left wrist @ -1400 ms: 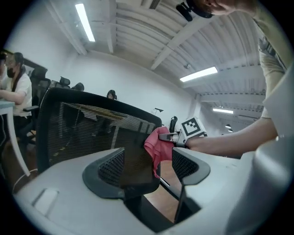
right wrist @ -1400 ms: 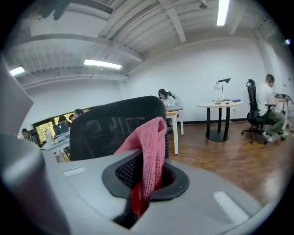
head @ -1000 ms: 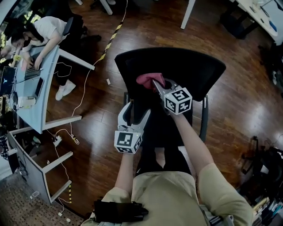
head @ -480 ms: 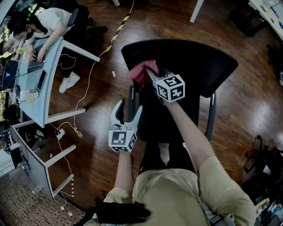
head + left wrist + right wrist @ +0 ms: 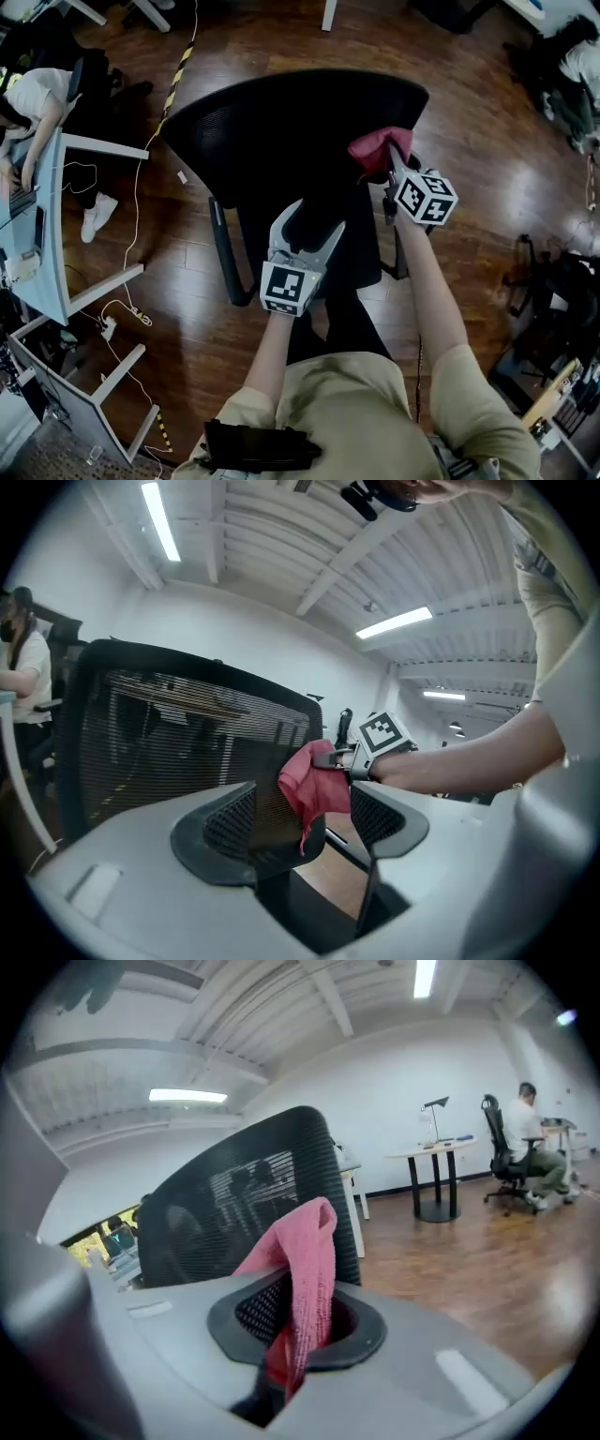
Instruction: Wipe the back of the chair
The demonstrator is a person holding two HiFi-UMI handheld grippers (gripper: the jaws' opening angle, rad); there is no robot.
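The black mesh chair back [image 5: 281, 122] fills the upper middle of the head view, with its seat [image 5: 323, 253] below it. My right gripper [image 5: 387, 161] is shut on a pink cloth [image 5: 375, 150], which it holds at the right end of the chair back. In the right gripper view the cloth [image 5: 305, 1269] hangs out from between the jaws, in front of the mesh [image 5: 234, 1204]. My left gripper [image 5: 309, 223] hovers open over the seat. The left gripper view shows the cloth [image 5: 314, 780] against the mesh [image 5: 169, 742], ahead of the open jaws.
A desk [image 5: 42, 225] with a seated person [image 5: 23, 98] stands at the left, and cables [image 5: 122, 309] lie on the wood floor beside it. Armrests [image 5: 225, 248] flank the seat. Bags [image 5: 562, 309] are at the right. In the right gripper view another seated person [image 5: 520, 1138] and a round table [image 5: 441, 1162] are farther off.
The right gripper has carried the pink cloth from the left part of the chair back to its right end. The left gripper has shifted right, over the seat.
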